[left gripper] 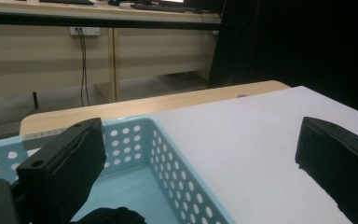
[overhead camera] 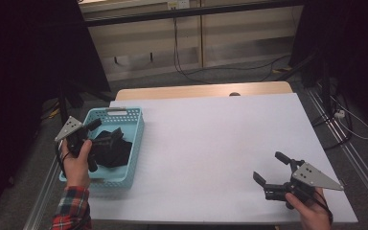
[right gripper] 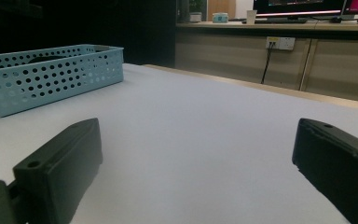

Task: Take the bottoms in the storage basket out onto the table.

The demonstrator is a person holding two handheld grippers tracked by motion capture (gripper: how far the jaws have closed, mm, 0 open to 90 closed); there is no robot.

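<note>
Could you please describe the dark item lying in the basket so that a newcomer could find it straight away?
Start at the white table and go to its left edge, where a light blue perforated basket sits. Inside lies a crumpled black cloth, just beside the left tongs; it is the soft, shapeless thing among hard plastic.

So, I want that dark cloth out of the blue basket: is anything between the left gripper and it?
Nothing visible. The left gripper hangs open over the blue basket, right above the dark cloth, with no other item between them.
</note>
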